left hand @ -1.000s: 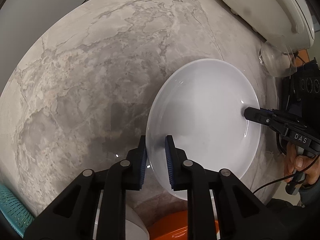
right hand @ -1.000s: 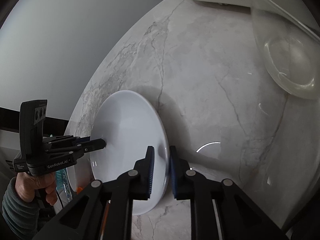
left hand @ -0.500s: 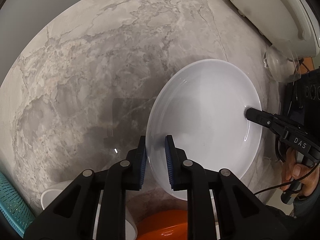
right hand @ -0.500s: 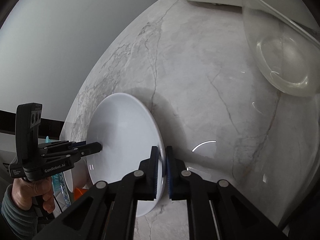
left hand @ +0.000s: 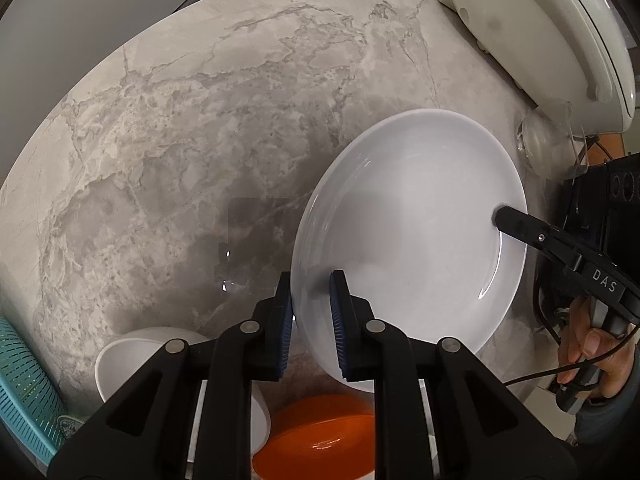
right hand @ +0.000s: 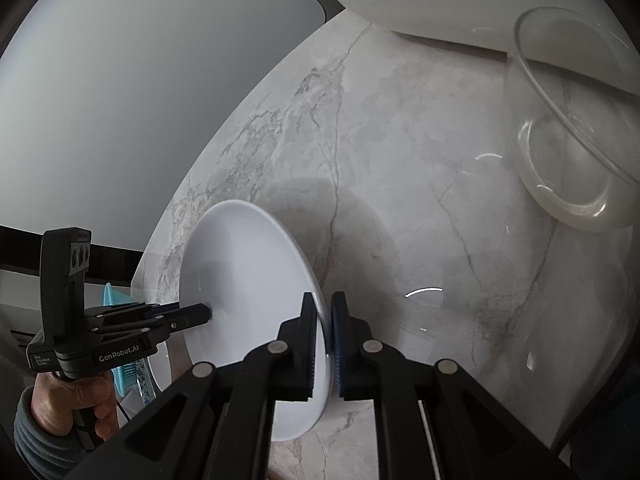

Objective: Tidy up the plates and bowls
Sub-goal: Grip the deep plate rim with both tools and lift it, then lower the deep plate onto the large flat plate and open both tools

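Two handheld grippers grasp one white plate (left hand: pixel 412 236) by opposite rims above a grey marble desk (left hand: pixel 180 152).

The left gripper (left hand: pixel 311 304) has its fingers clenched on the plate's near rim; the right gripper (right hand: pixel 324 336) pinches the opposite rim, fingers tight on it. The plate is tilted, off the desk. Below it, near the desk's front edge, sit a white bowl (left hand: pixel 132 356) and an orange bowl (left hand: pixel 316 436). A clear glass bowl (right hand: pixel 576 128) leans toward the far right corner.

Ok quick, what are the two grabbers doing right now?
Left gripper: closed on the rim of the white plate.
Right gripper: closed on the same plate's opposite rim.
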Demonstrator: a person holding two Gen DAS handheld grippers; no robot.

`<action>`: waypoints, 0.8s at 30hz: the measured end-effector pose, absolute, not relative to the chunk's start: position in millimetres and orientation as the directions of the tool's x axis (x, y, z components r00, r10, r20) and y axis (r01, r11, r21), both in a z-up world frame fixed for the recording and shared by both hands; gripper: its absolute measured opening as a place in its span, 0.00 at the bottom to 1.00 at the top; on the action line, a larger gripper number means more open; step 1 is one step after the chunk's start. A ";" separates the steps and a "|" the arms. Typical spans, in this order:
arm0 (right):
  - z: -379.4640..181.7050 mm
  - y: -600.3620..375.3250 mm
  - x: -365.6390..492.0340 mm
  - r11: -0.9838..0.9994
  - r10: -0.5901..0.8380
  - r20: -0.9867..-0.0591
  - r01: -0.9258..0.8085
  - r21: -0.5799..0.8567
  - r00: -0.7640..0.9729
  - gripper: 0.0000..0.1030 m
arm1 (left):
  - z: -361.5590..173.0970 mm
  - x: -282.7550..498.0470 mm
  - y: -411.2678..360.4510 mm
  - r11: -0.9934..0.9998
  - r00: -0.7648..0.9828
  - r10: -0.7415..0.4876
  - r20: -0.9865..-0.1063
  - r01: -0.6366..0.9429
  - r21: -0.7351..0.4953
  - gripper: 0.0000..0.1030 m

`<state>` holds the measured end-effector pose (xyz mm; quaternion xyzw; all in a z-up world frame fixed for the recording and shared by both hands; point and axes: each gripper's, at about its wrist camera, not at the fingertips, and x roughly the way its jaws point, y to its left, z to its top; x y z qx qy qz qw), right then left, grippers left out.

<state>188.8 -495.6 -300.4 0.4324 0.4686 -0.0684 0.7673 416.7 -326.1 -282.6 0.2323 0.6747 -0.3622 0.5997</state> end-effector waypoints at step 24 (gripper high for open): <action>-232.4 -380.2 154.7 0.718 0.410 -0.740 0.311 0.622 0.533 0.10 | -192.8 329.3 -150.7 0.768 -0.096 -0.152 -0.984 0.615 -0.179 0.16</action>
